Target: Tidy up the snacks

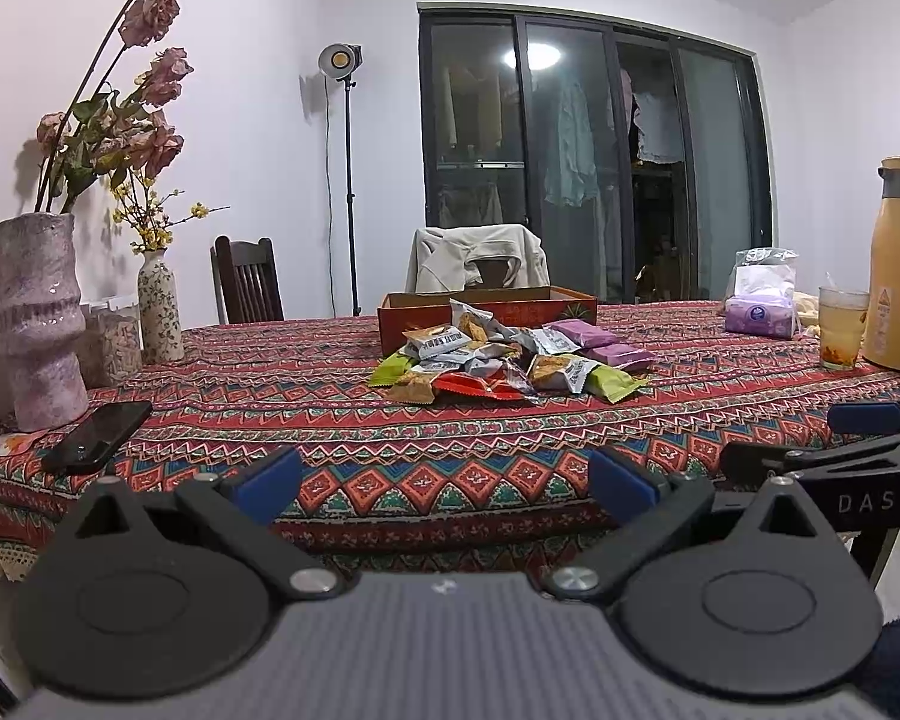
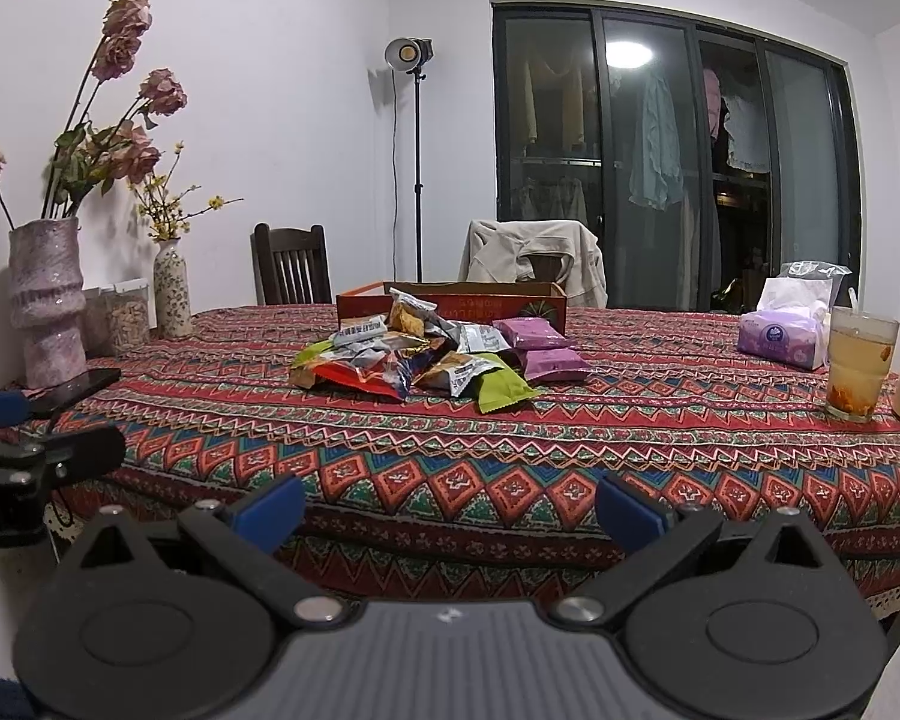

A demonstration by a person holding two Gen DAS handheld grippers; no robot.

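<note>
A loose heap of small foil and plastic snack packets (image 1: 498, 363), grey-white, lime green, red and tan, is lying mid-table on the red patterned tablecloth (image 1: 390, 444), touching the front of a shallow red cardboard box (image 1: 570, 305) that is sitting open just behind it. Two purple packets (image 2: 540, 348) are resting at the heap's right edge. Printing on the wrappers is too small to read. The left gripper (image 1: 444, 483) is hovering before the table edge, its blue-padded fingers (image 1: 270, 480) spread wide and gripping nothing; the right gripper (image 2: 450, 507) is likewise released and empty. Its body, seen from the left wrist, is showing the letters "DAS".
</note>
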